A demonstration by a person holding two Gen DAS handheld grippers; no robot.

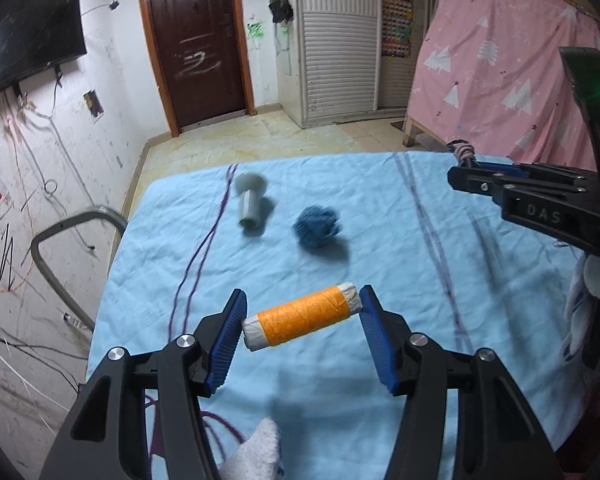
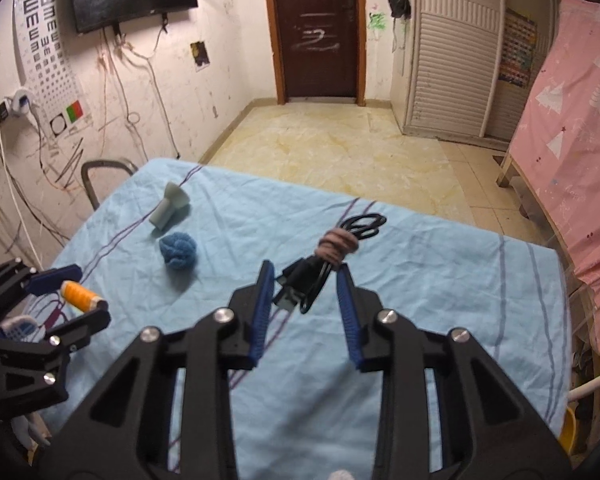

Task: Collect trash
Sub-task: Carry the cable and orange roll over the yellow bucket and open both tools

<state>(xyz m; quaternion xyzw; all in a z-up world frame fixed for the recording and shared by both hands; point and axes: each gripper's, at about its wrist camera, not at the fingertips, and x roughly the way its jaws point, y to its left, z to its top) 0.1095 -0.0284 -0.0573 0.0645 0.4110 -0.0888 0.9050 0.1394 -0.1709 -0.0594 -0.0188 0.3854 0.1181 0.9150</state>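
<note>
My left gripper [image 1: 302, 300] is shut on an orange thread spool [image 1: 300, 316], one blue pad on each white end, and holds it above the blue sheet [image 1: 380, 240]. The same gripper [image 2: 72, 292] and spool [image 2: 80, 296] show at the left of the right wrist view. My right gripper [image 2: 305, 270] is shut on a black cable bundle [image 2: 314, 280] bound with a pinkish tie [image 2: 336, 244], lifted off the sheet. In the left wrist view this gripper [image 1: 456, 178] enters from the right. A blue yarn ball [image 1: 316, 226] [image 2: 178, 250] and a grey plastic peg [image 1: 250, 204] [image 2: 170, 206] lie on the sheet.
A grey metal chair frame [image 1: 76, 232] stands off the sheet's left edge by the scribbled wall. Beyond the far edge is tiled floor [image 2: 340, 152], a brown door [image 2: 316, 28] and a white wardrobe [image 2: 448, 52]. A pink curtain [image 1: 500, 80] hangs at the right.
</note>
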